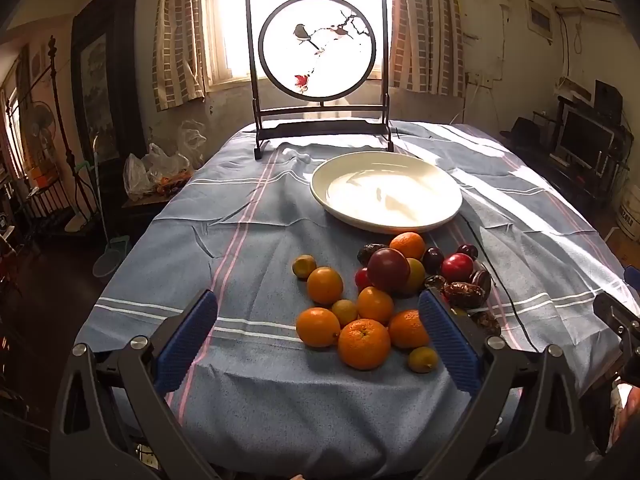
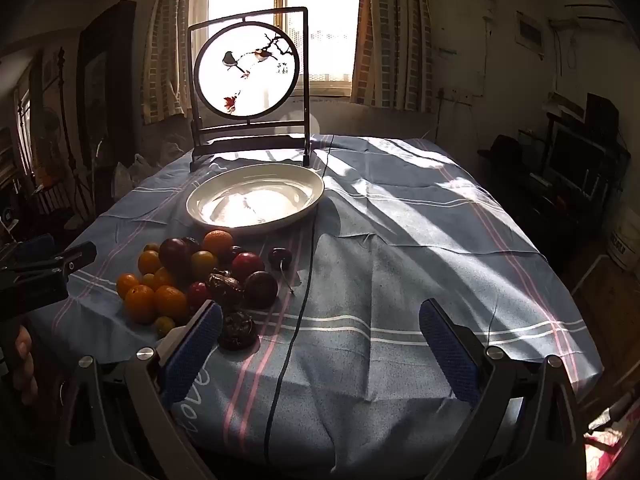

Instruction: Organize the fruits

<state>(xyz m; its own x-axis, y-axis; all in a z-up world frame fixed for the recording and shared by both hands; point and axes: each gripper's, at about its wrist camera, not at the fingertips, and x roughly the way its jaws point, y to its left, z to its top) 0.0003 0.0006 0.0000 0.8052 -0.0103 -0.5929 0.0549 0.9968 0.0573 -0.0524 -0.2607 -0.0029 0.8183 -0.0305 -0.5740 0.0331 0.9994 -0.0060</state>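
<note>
**Both grippers empty, fruit still off the plate**

The white plate [image 1: 448, 216] is the landmark: bare, with the fruit pile [image 1: 372, 300] heaped on the striped tablecloth [image 1: 248, 240] just in front of it. A sensible start is the nearest tangerine [image 1: 363, 343], taken singly and squeezed lightly, since round fruit rolls. It lies between the pads of the left gripper [image 1: 318, 344], spread fully wide and holding nothing. The right gripper [image 2: 320, 346], equally wide and empty, sits right of the pile, a dark date [image 2: 237, 331] beside its left finger.
</note>
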